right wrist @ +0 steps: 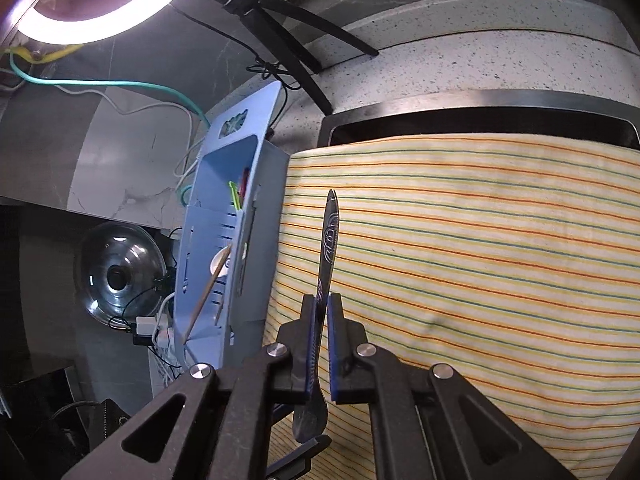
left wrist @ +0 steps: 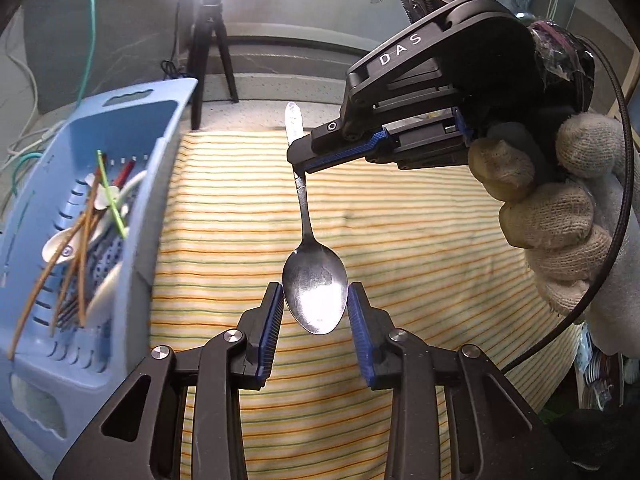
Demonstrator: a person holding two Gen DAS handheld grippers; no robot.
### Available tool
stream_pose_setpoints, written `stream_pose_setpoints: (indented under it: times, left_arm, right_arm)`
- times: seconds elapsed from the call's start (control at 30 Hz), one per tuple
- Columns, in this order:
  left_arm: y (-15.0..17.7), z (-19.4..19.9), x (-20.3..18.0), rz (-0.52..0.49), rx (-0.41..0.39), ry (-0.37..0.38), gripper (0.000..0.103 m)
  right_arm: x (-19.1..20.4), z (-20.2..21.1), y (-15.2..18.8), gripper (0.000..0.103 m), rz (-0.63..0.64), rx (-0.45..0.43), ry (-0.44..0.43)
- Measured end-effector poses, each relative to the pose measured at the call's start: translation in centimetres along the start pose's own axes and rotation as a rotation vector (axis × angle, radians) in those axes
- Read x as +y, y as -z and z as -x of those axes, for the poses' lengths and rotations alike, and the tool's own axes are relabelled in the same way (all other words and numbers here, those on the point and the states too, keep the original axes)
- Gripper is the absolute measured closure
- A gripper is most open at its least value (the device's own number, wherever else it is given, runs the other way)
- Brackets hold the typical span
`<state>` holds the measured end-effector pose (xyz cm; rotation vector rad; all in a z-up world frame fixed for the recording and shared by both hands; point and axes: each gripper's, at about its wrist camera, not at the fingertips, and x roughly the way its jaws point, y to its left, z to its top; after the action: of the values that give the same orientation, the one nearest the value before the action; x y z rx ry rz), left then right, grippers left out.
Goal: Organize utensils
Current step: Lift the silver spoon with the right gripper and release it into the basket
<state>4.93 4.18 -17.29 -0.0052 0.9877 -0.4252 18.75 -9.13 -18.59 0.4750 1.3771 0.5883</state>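
Nearest to me, my left gripper (left wrist: 315, 307) has its blue pads on either side of the bowl of the metal spoon (left wrist: 314, 294), touching or all but touching the bowl's two edges; I cannot tell whether they press on it. The spoon hangs in the air above the striped cloth (left wrist: 420, 220), bowl toward me, handle running up and away.

Farther along, my right gripper (left wrist: 299, 162) is clamped on the spoon's handle, pads pinched tight on the thin metal, with the handle's tip sticking out past the fingers. From the right wrist view the same grip shows: the blue pads (right wrist: 310, 344) closed on the patterned handle, the tip pointing away over the cloth and the bowl dropping below the fingers. My gloved right hand (left wrist: 560, 208) wraps the black gripper body.

To the left, just beside the cloth's edge, stands the blue plastic utensil basket (left wrist: 168, 128). It holds wooden chopsticks (left wrist: 82, 256), white spoons (left wrist: 58, 246), and a green stick and a red one.

Beyond the cloth lies a speckled countertop (right wrist: 460, 60), with a black tripod (left wrist: 210, 48) on it and a bright ring light (right wrist: 96, 8) above.
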Motion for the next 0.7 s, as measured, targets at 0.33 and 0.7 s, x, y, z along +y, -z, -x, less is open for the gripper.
stream_pose_setpoints:
  times: [0.33, 0.7]
  left_arm:
    - [-1.0, 3.9, 5.0, 0.019, -0.051, -0.073, 0.072]
    - [-1.4, 3.7, 10.5, 0.069, -0.036, -0.133, 0.072]
  right_arm:
    - [6.6, -2.5, -2.4, 0.099, 0.059, -0.009, -0.059]
    - [10.6, -6.7, -3.7, 0.099, 0.107, 0.021, -0.049]
